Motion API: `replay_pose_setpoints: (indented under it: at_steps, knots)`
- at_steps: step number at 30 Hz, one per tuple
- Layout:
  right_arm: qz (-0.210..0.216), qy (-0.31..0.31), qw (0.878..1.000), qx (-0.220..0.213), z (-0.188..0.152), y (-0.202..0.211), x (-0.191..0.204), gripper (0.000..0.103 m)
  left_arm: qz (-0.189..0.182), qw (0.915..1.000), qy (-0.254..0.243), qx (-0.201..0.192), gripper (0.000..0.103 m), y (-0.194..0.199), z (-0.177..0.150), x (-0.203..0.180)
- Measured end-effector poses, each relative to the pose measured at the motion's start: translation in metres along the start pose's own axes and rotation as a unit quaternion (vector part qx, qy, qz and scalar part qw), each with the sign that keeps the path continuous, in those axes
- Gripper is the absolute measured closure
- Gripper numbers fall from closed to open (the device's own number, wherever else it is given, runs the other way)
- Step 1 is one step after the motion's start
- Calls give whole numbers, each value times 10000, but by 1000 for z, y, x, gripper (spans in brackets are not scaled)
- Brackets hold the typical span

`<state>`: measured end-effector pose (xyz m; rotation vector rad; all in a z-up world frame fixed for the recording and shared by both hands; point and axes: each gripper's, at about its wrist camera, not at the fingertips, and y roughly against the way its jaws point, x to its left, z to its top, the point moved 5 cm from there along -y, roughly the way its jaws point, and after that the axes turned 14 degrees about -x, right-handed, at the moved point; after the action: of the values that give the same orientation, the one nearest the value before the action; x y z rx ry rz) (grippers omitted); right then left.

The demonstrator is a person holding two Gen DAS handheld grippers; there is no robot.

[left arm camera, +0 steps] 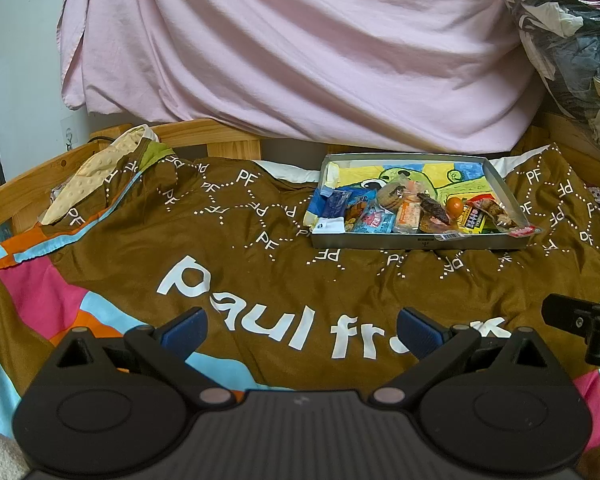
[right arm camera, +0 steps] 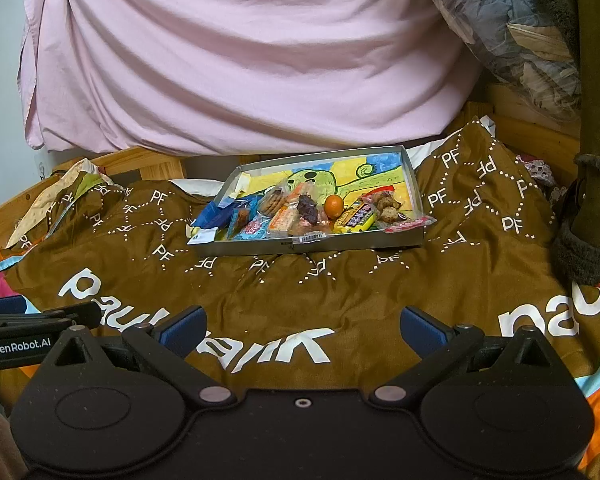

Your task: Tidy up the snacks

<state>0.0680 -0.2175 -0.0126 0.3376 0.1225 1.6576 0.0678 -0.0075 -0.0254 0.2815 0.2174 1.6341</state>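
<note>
The brown bedspread [left arm camera: 228, 264] carries large white lettering reading "paul fr…" — the rest is hidden behind the left gripper [left arm camera: 302, 330] — and small dotted "PF" marks repeat across it. In the right wrist view the other tool at the left edge bears a label reading "GenRobot.AI" [right arm camera: 20, 348].

A shallow grey box [left arm camera: 420, 242] sits on the bedspread toward the far side of the bed, near the pink sheet [left arm camera: 300, 48] hanging behind it. Its floor shows a child-like drawing in yellow, blue and green. The snacks [right arm camera: 308, 212] lie crowded along the box's near edge: a blue packet [left arm camera: 334, 204] at the left, wrapped biscuits [left arm camera: 390, 196], a pale orange wrapped bar [left arm camera: 408, 218], a dark brown piece [right arm camera: 308, 208], a small round orange fruit [right arm camera: 334, 205], a yellow pack [right arm camera: 354, 218] with print too small to read, and brown lumps in a clear wrapper [right arm camera: 388, 204] at the right, whose red end overhangs the rim. A barcode sticker [right arm camera: 312, 236] lies on the near wall.

Both grippers hover low over the bedspread, well apart from the box. The left gripper's jaws are spread wide with nothing between them; the right gripper [right arm camera: 302, 330] likewise has its jaws spread and empty.
</note>
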Motion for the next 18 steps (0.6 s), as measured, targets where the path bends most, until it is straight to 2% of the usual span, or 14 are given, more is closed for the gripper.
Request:
replay_pose_setpoints:
  at_steps: [18]
  knots:
    - [9, 11, 10000, 57, -3, 0, 0, 1, -42, 10000, -11, 33, 0, -1, -1, -1]
